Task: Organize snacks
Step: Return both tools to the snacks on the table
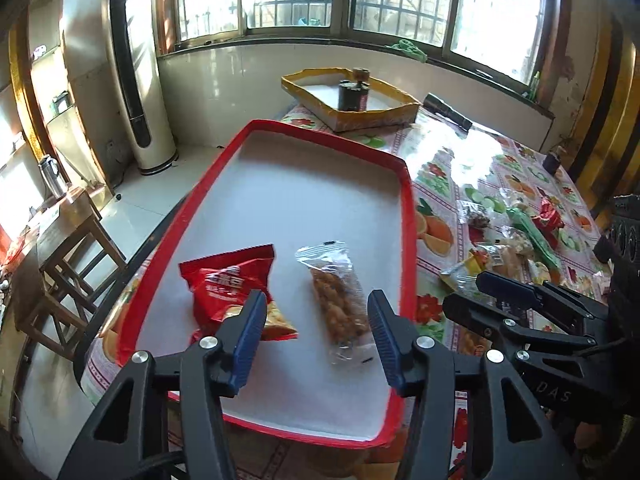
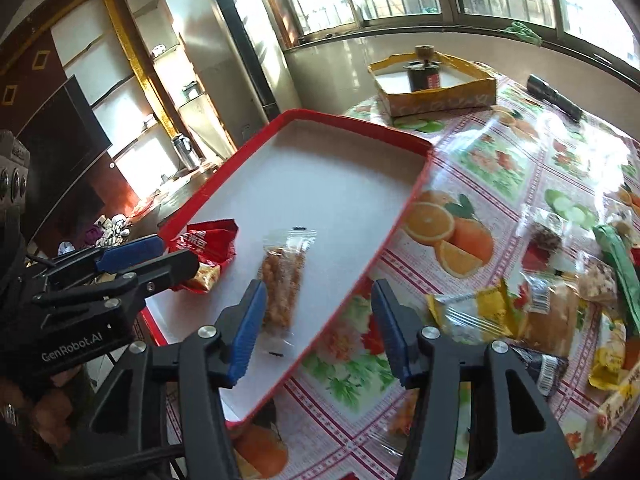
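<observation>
Left wrist view shows the left gripper (image 1: 316,330) hanging jaws apart and empty over the red tray (image 1: 406,216), where two snacks already lie, so I judge the right gripper (image 2: 318,322), likewise agape, must fetch from the snack pile (image 2: 560,304) at three o'clock.

Black tongs (image 1: 316,334) — ribbed blue pads, silver screws.
</observation>
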`<action>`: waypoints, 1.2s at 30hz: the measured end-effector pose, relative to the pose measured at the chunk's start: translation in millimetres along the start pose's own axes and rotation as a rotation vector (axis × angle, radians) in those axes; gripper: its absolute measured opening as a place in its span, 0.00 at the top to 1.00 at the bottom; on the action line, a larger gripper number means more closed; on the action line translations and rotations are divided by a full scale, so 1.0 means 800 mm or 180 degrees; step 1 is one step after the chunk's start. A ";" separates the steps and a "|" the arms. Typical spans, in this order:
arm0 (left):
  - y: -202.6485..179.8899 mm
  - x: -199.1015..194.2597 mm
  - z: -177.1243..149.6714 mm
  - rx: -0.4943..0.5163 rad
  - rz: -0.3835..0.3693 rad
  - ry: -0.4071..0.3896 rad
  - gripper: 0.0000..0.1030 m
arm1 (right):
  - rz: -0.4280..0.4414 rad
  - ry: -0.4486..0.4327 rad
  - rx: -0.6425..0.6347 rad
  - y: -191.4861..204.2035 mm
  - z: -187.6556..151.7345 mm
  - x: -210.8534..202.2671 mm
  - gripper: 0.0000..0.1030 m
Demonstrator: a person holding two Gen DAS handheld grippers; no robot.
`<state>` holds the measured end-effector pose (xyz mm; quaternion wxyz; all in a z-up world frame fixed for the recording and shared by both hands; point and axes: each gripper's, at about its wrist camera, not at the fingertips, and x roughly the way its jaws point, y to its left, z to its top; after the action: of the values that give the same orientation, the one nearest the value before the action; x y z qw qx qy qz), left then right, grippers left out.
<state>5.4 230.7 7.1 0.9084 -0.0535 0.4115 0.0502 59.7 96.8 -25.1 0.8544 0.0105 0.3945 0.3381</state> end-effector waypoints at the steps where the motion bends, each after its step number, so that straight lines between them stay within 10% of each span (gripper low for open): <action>1: -0.008 0.000 -0.001 0.0030 -0.0035 0.0001 0.49 | -0.0024 -0.0014 0.0053 -0.010 -0.005 -0.007 0.45; 36: -0.180 0.024 -0.033 0.0623 -0.0498 0.0362 0.37 | -0.1018 -0.0238 0.1156 -0.210 -0.131 -0.167 0.33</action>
<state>17.8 85.2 -16.5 0.8856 0.0006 0.4599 -0.0642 22.4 -137.1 -55.8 0.8951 0.1138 0.4136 0.1214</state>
